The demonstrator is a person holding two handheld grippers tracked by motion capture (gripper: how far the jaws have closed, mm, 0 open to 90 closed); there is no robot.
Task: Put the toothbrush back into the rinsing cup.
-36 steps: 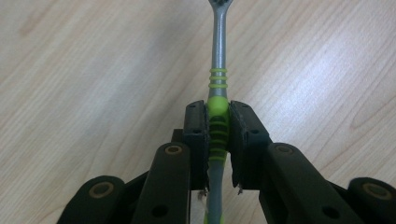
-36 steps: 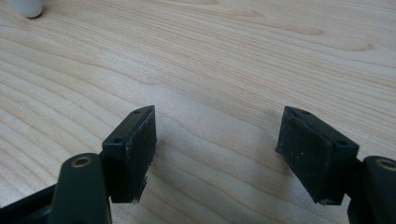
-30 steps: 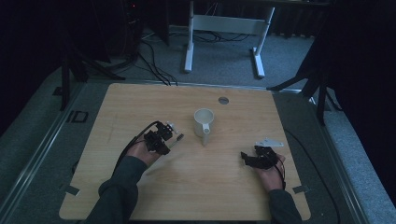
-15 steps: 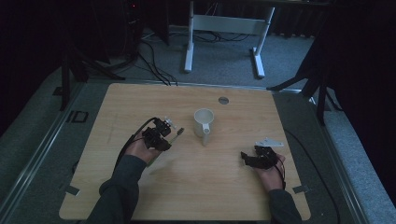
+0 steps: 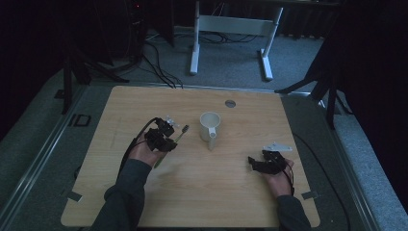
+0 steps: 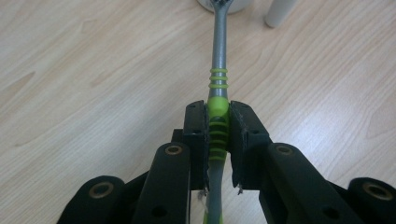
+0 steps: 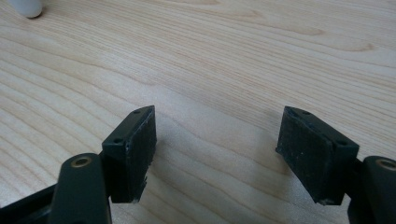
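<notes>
Toothbrush headed for the mug, grip far back

Left gripper [image 6: 218,135] clamps the toothbrush [image 6: 218,88] handle; its head could clip the mug [image 5: 210,126] rim and tip it. Right gripper [image 7: 217,154] gapes empty.

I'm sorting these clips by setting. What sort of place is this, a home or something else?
Probably a lab or recording studio, not a home: a lone wooden table on grey carpet, dark stands and loose cables around it, and a white desk frame behind.

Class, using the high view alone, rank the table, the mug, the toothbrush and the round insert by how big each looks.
1. table
2. mug
3. toothbrush, partly hidden, so its place against the mug is unsure
4. round insert
</notes>
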